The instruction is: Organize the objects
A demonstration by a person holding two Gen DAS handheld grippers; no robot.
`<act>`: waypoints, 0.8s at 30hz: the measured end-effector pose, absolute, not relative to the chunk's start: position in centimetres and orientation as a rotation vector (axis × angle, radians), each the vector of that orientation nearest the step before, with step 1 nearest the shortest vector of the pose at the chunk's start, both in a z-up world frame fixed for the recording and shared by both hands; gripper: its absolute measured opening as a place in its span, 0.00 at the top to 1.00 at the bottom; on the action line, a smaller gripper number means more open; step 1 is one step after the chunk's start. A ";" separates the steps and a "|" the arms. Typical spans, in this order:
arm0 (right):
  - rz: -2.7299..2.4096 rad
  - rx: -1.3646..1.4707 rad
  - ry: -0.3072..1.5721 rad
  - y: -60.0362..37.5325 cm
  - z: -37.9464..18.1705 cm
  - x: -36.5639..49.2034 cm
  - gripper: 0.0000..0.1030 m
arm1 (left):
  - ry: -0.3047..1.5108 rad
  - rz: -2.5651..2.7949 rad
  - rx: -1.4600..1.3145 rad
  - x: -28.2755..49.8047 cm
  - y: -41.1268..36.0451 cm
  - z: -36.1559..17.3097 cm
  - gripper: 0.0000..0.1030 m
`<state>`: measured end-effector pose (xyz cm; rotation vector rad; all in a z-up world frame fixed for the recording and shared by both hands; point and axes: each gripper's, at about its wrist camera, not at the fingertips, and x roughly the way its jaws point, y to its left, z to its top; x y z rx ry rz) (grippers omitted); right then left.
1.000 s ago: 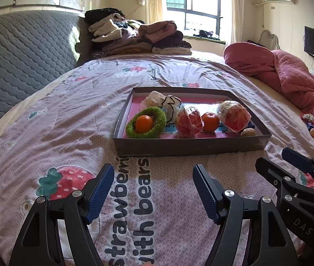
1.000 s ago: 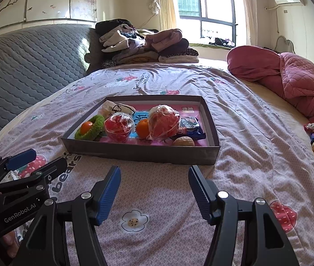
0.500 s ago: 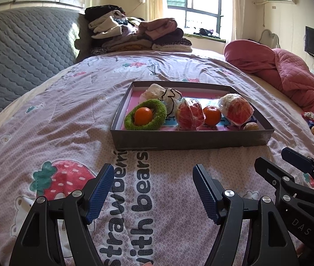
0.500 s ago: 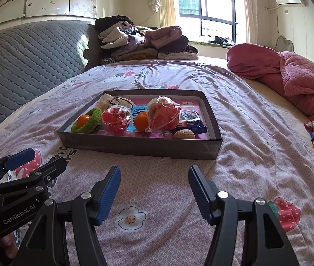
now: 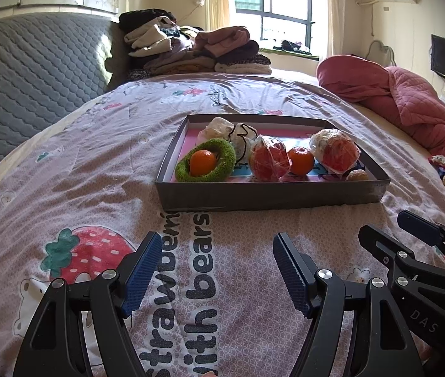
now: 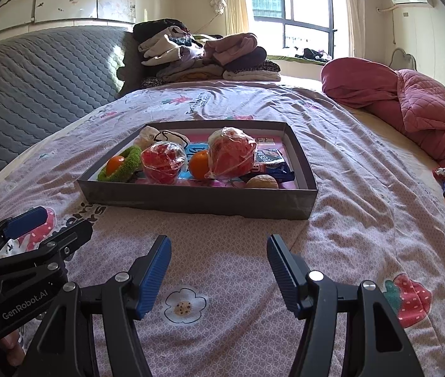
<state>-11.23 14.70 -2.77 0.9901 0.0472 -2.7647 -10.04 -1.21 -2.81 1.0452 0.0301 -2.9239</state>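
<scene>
Right gripper [image 6: 219,270]: blue-padded fingers spread wide, nothing between them, above the printed bedspread [image 6: 363,220].
Left gripper [image 6: 43,224]: lower left, fingers parted.
Shallow grey box [image 6: 197,201]: on the bedspread just beyond the right gripper. Contents, left to right: green ring [image 6: 122,166] around a small orange [image 6: 115,163]; wrapped red fruit [image 6: 163,161]; bare orange [image 6: 198,165]; larger wrapped fruit [image 6: 231,152]; blue snack packet [image 6: 269,161]; walnut [image 6: 261,182] at the near wall.
Folded clothes [image 6: 203,55]: far end of bed.
Pink quilt [image 6: 410,100]: right.

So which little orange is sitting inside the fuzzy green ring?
The small orange at the tray's left end; the other small orange lies bare between two plastic-wrapped red bundles.
</scene>
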 end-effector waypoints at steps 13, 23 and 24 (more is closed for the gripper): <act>-2.761 0.988 0.056 14.5 -2.8 -11.1 0.39 | 0.045 -2.930 1.047 -10.1 -1.4 -2.7 0.28; -2.762 0.985 0.057 14.6 -2.8 -11.2 0.39 | 0.032 -2.930 1.050 -10.1 -1.3 -2.7 0.28; -2.760 0.987 0.057 14.6 -2.8 -11.2 0.39 | 0.032 -2.932 1.051 -10.1 -1.3 -2.7 0.28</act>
